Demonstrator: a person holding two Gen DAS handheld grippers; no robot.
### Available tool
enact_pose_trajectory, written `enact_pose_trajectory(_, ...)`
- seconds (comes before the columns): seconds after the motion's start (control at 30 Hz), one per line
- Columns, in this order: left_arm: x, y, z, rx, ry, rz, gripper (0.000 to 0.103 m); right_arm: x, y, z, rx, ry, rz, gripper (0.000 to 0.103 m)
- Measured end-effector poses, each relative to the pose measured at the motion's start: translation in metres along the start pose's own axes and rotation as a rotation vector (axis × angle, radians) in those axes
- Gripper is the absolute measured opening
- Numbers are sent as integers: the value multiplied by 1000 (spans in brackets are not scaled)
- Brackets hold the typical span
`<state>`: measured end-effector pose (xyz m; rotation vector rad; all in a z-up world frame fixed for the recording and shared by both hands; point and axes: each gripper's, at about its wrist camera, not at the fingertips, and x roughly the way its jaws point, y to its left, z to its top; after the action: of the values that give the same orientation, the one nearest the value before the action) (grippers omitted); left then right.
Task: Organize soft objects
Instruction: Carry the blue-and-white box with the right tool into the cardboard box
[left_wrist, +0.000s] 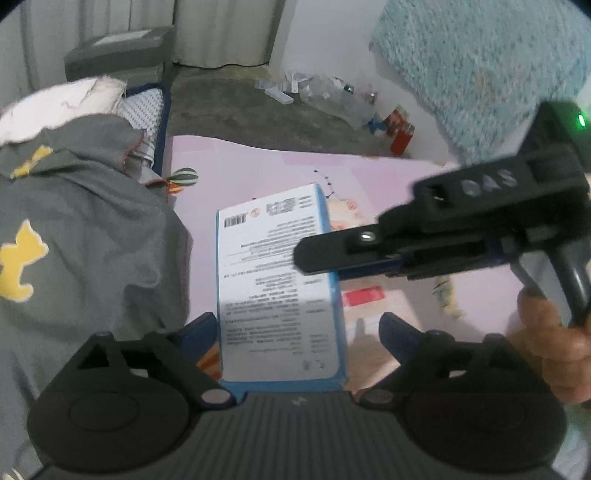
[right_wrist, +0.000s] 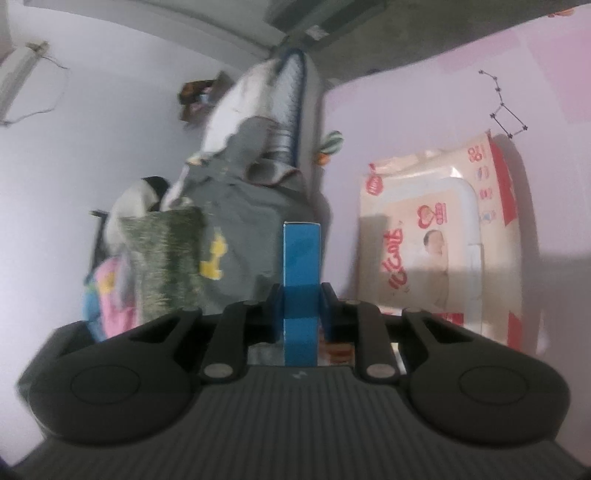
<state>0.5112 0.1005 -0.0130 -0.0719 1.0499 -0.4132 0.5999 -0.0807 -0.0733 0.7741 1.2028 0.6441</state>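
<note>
My right gripper (right_wrist: 301, 308) jaws clamp the blue box (left_wrist: 277, 280); my left gripper (left_wrist: 297, 325) jaws stand wide around it.

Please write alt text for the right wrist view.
The right gripper is shut on the narrow blue edge of a box. A wet wipes pack lies to its right on a pink mat, a grey garment to its left.

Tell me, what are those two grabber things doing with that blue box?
A person holds a grabber in each hand. The right gripper is pinched shut on the thin edge of the blue and white box, holding it above the pink mat. The left gripper is open around the box without squeezing it. A grey cloth lies beside it.
</note>
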Motion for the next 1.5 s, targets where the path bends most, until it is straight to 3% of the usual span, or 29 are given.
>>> enact_pose_trajectory(0.13,-9,-5,-1,-48,-3,-21,88,-14,4,-4,-6,1,21,18)
enact_pose_trajectory(0.2,-19,-13,-3,-38,-18,6,74,-23,6,-8,-5,-1,30,19)
enact_pose_trajectory(0.4,-66,-58,-9,0,-61,-10,73,-76,19,-29,-31,-17,92,19)
enact_pose_trajectory(0.57,-99,-134,-16,54,-83,-73,74,-163,22,-60,-74,-76,125,19)
enact_pose_trajectory(0.63,-105,-167,-19,83,-97,-117,79,-206,15,-75,-84,-118,116,19)
enact_pose_trajectory(0.7,-107,-199,-24,109,-119,-158,88,-248,3,-90,-85,-165,97,19)
enact_pose_trajectory(0.8,-101,-238,-32,156,-135,-178,92,-316,-24,-114,-64,-254,46,19)
enact_pose_trajectory(0.9,-92,-264,-45,192,-139,-133,92,-379,-56,-137,-47,-334,-41,19)
enact_pose_trajectory(1.03,-89,-276,-66,193,-127,-52,92,-432,-96,-158,-53,-367,-208,19)
enact_pose_trajectory(1.13,-97,-267,-85,162,-138,-2,97,-445,-128,-163,-55,-321,-289,19)
enact_pose_trajectory(1.27,-102,-248,-107,69,-153,104,97,-425,-171,-162,-46,-169,-344,20)
enact_pose_trajectory(1.4,-107,-229,-127,-42,-150,105,97,-389,-197,-153,-116,-80,-464,22)
enact_pose_trajectory(1.5,-115,-220,-140,-88,-172,94,97,-377,-202,-151,-176,-72,-551,24)
